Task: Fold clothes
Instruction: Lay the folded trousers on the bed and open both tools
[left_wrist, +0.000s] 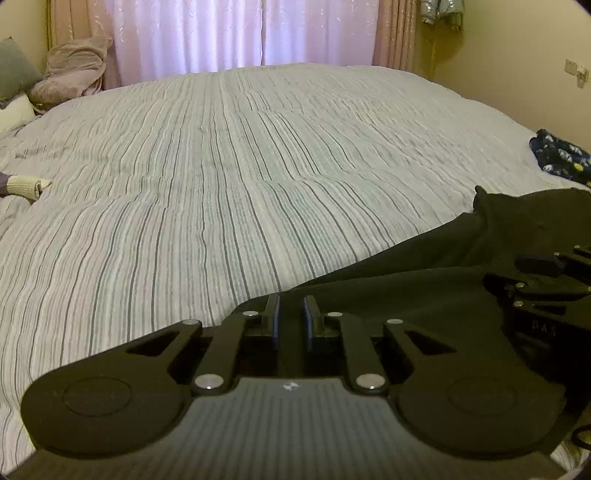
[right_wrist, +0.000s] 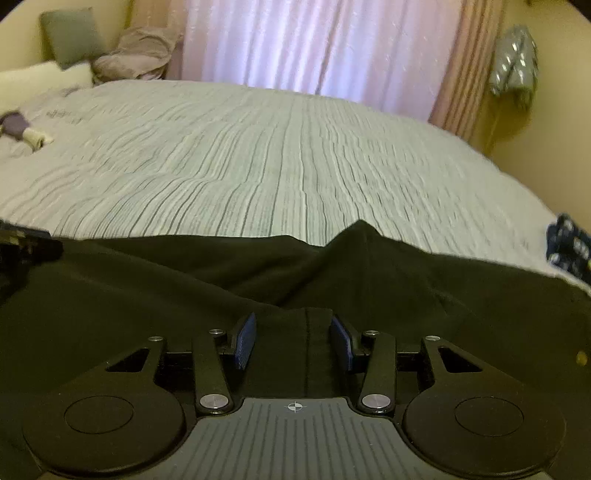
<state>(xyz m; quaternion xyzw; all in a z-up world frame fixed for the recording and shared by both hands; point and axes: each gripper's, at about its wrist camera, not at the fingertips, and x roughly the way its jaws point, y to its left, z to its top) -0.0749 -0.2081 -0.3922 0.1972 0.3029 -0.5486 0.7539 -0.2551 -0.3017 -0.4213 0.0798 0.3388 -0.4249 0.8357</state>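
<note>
A black garment (left_wrist: 424, 291) lies bunched on the near right part of the striped bed cover (left_wrist: 229, 192). In the left wrist view my left gripper (left_wrist: 292, 308) is at the garment's left edge, its blue pads nearly together with dark cloth pinched in the narrow gap. In the right wrist view the black garment (right_wrist: 258, 273) spreads across the foreground. My right gripper (right_wrist: 293, 326) stands open over it; a seam of the cloth runs between the wide-set pads, which do not press on it. The right gripper's fingers (left_wrist: 543, 271) also show at the left view's right edge.
A dark blue patterned garment (right_wrist: 570, 247) lies at the bed's right edge. A cream and purple sock-like piece (left_wrist: 26, 186) rests at the far left. Pillows (right_wrist: 70, 37) and a crumpled pink blanket (left_wrist: 70, 70) sit by the curtain (left_wrist: 243, 33). The wall is close on the right.
</note>
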